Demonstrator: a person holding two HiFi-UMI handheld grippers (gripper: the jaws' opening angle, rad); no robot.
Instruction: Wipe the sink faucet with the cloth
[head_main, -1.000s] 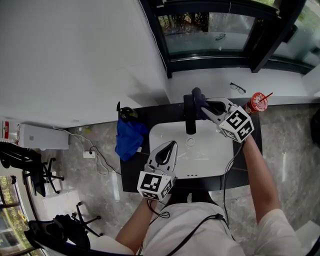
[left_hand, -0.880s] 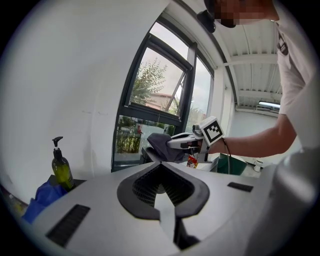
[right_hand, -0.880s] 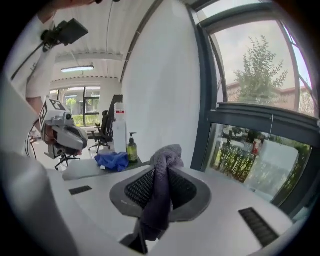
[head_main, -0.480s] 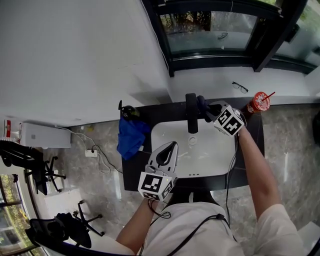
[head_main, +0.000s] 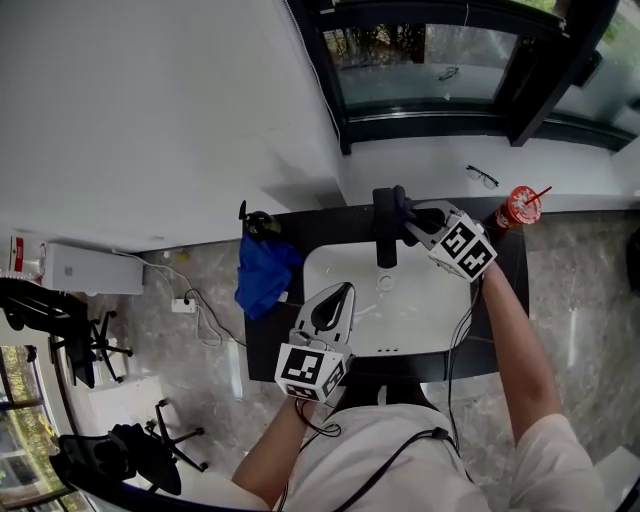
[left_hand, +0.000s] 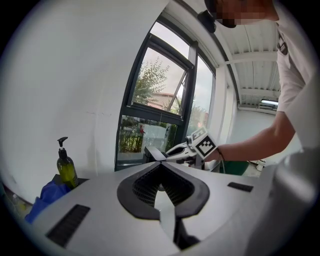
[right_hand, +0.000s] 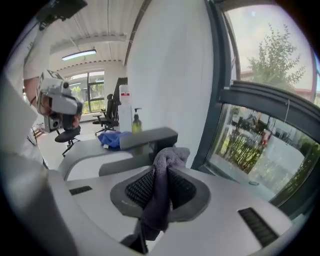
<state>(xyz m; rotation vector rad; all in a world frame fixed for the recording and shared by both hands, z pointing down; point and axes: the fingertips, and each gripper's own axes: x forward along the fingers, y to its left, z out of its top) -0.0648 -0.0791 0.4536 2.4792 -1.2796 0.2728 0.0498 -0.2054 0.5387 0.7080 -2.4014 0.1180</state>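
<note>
Right gripper view: dark grey, bunched cloth (right_hand: 161, 190) pinched between jaws.

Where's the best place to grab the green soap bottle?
Probably the soap bottle by its round body, below the thin pump, coming in level from the sink side. It stands upright, the pump is too slim, and the blue cloth crowds its near side.

Left gripper (head_main: 338, 297): jaws together, nothing between them; apparently held just above the counter's (head_main: 262, 345) near edge; forearm bent, close to the torso.
Right gripper (head_main: 412, 222): jaws clamped on the cloth (right_hand: 159, 197); at the counter's far edge; arm stretched forward, forearm bare.
</note>
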